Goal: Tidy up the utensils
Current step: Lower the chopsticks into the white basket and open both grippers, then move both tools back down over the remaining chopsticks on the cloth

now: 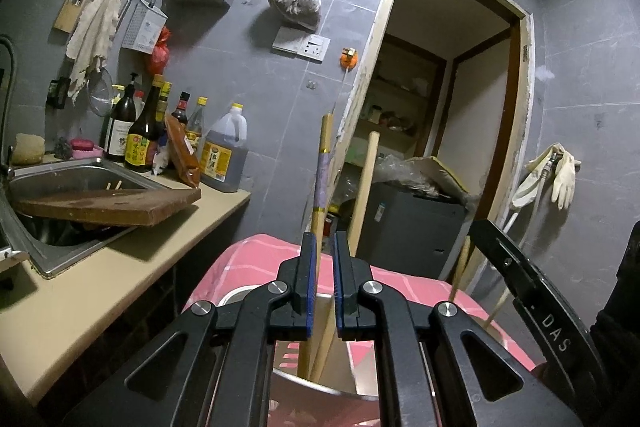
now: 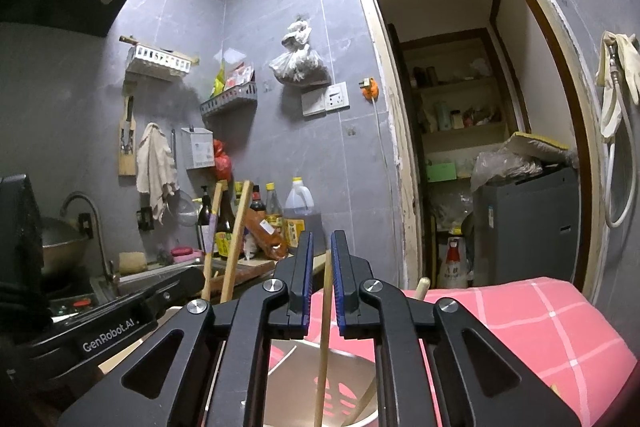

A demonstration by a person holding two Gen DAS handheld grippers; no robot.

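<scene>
A steel container (image 1: 320, 383) stands on a pink checked cloth (image 1: 248, 267) below both grippers. My left gripper (image 1: 322, 247) has its jaws a narrow gap apart around two upright wooden handles: one with a purple band (image 1: 320, 183) and a plain one (image 1: 366, 183). The pads do not visibly press them. My right gripper (image 2: 322, 247) also stands slightly apart around a thin wooden stick (image 2: 325, 327) that reaches down into the container (image 2: 320, 379). The two handles show in the right wrist view (image 2: 236, 239) at left. The right gripper's body shows in the left wrist view (image 1: 532, 291).
A beige counter (image 1: 100, 283) with a steel sink (image 1: 68, 183) and a wooden cutting board (image 1: 108, 205) lies to the left. Sauce bottles (image 1: 140, 135) stand by the grey tiled wall. An open doorway (image 1: 440, 99) with a dark appliance (image 1: 408, 227) is ahead.
</scene>
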